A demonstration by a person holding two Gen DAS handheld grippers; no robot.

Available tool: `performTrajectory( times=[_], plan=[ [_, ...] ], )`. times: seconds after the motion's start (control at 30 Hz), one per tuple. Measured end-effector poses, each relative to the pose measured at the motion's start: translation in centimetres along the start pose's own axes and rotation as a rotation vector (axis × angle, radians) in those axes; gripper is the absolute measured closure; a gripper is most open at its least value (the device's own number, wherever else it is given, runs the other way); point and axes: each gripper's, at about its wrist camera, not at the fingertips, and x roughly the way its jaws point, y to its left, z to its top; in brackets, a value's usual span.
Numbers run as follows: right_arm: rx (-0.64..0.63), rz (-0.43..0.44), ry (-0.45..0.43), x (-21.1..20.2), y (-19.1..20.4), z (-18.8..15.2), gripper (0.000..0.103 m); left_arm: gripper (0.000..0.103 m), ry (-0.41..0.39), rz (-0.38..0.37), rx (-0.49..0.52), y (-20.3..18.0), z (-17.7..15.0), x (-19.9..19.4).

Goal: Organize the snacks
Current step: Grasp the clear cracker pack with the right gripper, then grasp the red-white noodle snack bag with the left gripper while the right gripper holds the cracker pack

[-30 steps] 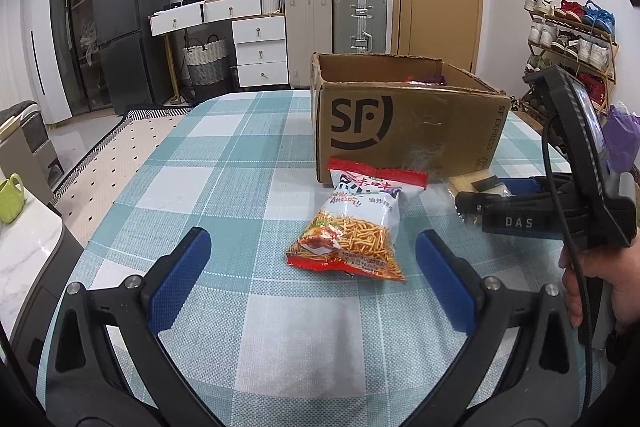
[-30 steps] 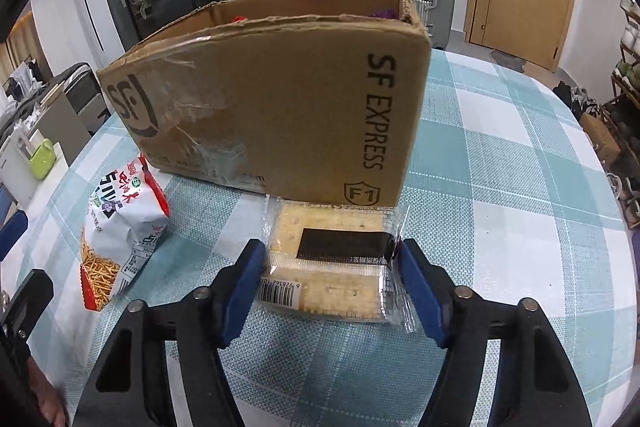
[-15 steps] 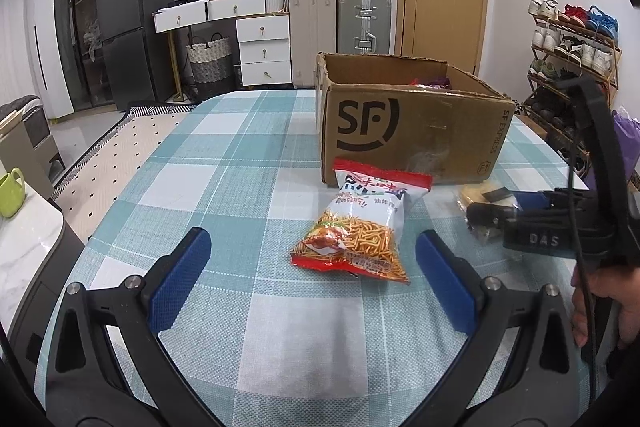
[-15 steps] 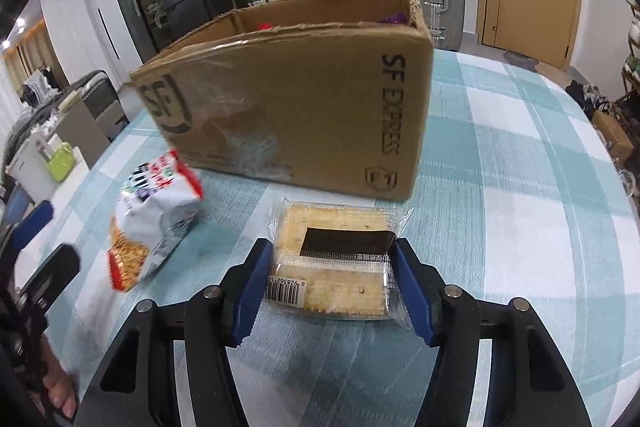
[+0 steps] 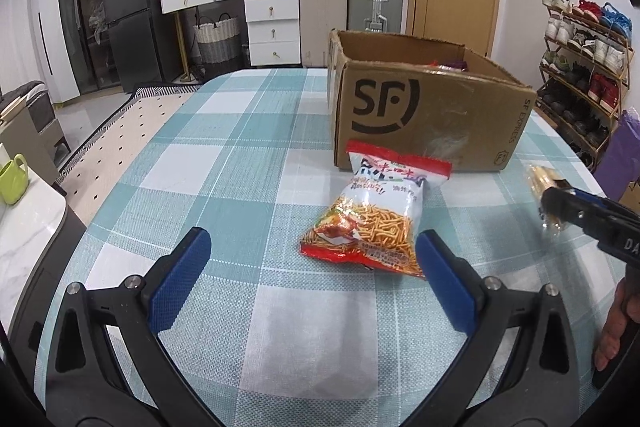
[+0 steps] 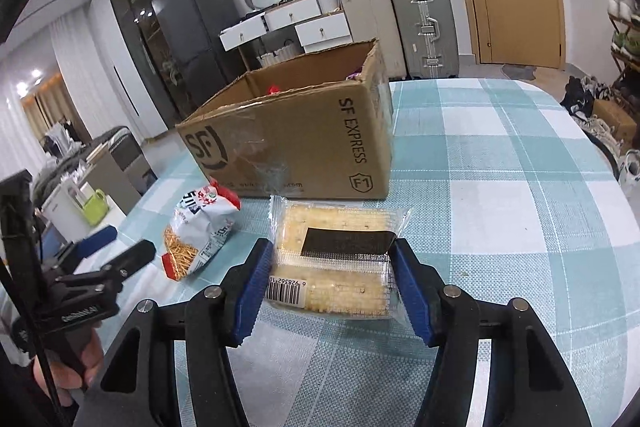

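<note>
The right gripper (image 6: 332, 283) had its jaws clamped on the cracker pack (image 6: 336, 259); the left gripper (image 5: 308, 283) gaped wide before the chip bag (image 5: 372, 223) on the tabletop (image 5: 224, 163).

Cardboard box (image 5: 424, 115) blocks ahead — open tablecloth (image 5: 224, 163) left.

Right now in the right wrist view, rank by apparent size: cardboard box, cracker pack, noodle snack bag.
1. cardboard box
2. cracker pack, nearest the camera, so it may look oversized
3. noodle snack bag
</note>
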Motion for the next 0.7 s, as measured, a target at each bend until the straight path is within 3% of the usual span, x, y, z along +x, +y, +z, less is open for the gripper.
performTrajectory(
  times=[0.37, 0.47, 0.6, 0.7],
  plan=[
    [-0.033, 0.056, -0.034, -0.5, 0.8, -0.4, 0.042, 0.001, 0.067, 0.032, 0.031, -0.4, 0.0, 1.8],
    [-0.044, 0.060, -0.048, -0.8, 0.9, -0.4, 0.042, 0.001, 0.099, -0.001, 0.035, -0.4, 0.1, 2.6],
    [-0.023, 0.076, -0.058, -1.0, 0.4, -0.4, 0.042, 0.001, 0.062, -0.022, 0.069, -0.8, 1.1, 2.9],
    [0.008, 0.087, -0.062, -1.0, -0.2, -0.4, 0.042, 0.001, 0.082, -0.086, 0.080, -1.3, 2.3, 3.5]
  ],
)
